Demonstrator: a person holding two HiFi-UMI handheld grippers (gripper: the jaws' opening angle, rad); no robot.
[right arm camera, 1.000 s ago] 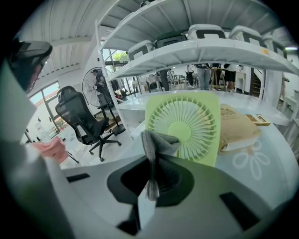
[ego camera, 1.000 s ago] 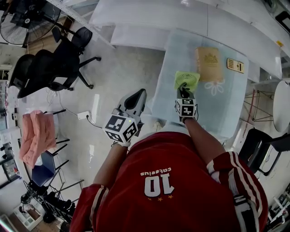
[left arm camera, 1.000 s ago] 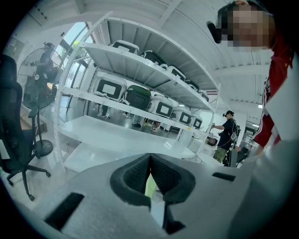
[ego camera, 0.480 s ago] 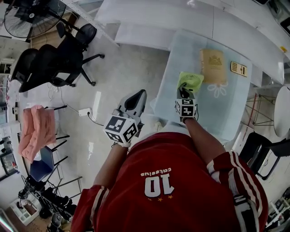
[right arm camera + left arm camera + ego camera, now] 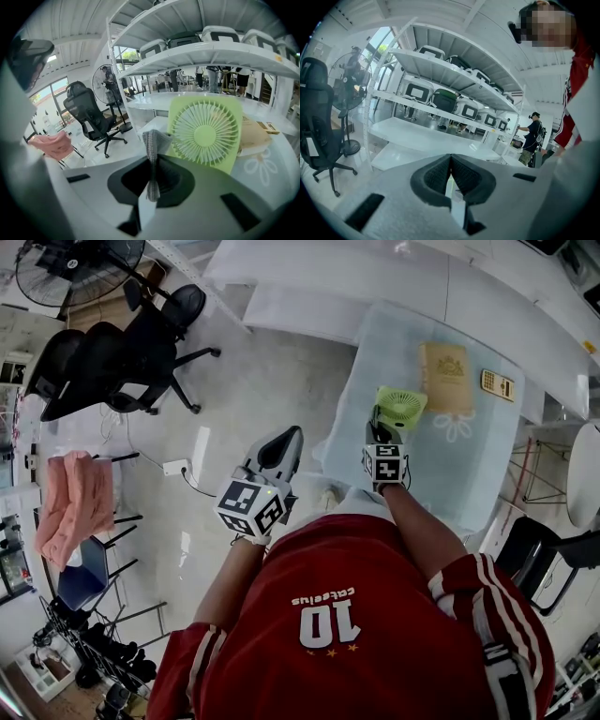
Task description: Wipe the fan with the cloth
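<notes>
A small light-green fan [image 5: 400,407] stands upright on the table [image 5: 469,479], its round grille [image 5: 205,132] facing my right gripper. My right gripper [image 5: 381,432] sits just in front of the fan, shut on a grey cloth [image 5: 153,149]. The cloth pokes up between the jaws and its top edge is close to the fan's left side. I cannot tell whether the two touch. My left gripper [image 5: 284,439] hangs off the table's left edge above the floor. It is shut [image 5: 450,161] with nothing in it.
A tan book [image 5: 445,379] and a small keypad device [image 5: 497,384] lie behind the fan on the pale blue tabletop. Black office chairs [image 5: 122,352], a pedestal fan [image 5: 80,268] and a pink cloth on a rack [image 5: 70,507] stand on the floor to the left. White shelving runs along the back.
The head view has drifted, so table and fan sit slightly further right in the frame. Both grippers keep their places and stay shut.
</notes>
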